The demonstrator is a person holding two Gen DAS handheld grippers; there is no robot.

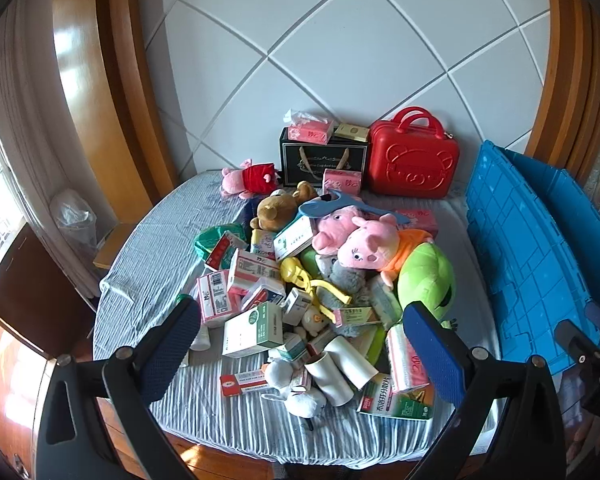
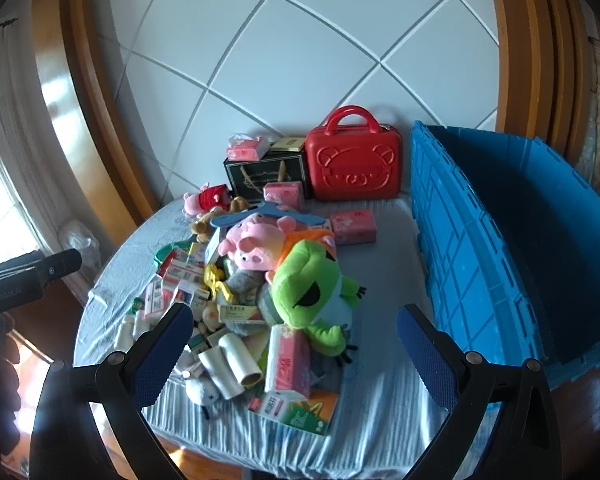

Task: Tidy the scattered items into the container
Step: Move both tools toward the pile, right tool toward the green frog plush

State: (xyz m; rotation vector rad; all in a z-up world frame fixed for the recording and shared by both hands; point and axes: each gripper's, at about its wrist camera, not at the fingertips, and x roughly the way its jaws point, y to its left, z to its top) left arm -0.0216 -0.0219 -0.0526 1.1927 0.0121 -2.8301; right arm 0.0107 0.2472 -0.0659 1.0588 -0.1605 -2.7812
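Nothing had yet been gathered at this moment, so the step in hand was judged to be the very first: choosing a thing from the heap. The left tongs (image 1: 300, 344) were held spread wide, with nothing between the blue pads, above the near side of the pile. The right tongs (image 2: 296, 350) were likewise spread and empty, and were aimed at the pile's right side.

The scattered things were heaped on a bed (image 1: 148, 264) covered by a striped grey sheet. Among them were seen a green frog toy (image 2: 312, 292), a pink pig toy (image 1: 372, 250), a brown bear toy (image 1: 276, 210), a yellow plastic toy (image 1: 304, 280), a grey plush toy (image 1: 346, 280), a blue hanger (image 1: 332, 204), two white rolls (image 1: 336, 376), a pink tissue pack (image 2: 288, 360), a green and orange medicine box (image 2: 296, 410) and many smaller boxes that could not be read. The blue crate (image 2: 472, 240) stood open at the right edge of the bed, just beside the pile; its inside lay in shadow and no item could be made out in it.

At the head of the bed a red case (image 2: 354, 164), a black gift bag (image 2: 266, 178) and a second pig toy (image 1: 248, 180) were set apart from the heap; whether these were meant to be tidied could not be told.

For the next move, a lowering of the right tongs onto the frog toy was judged sensible, since it lay uppermost and nearest the crate. A grip on its soft body would be needed, then a lift clear of the tissue pack it leaned on, and a carry over the crate's wall.
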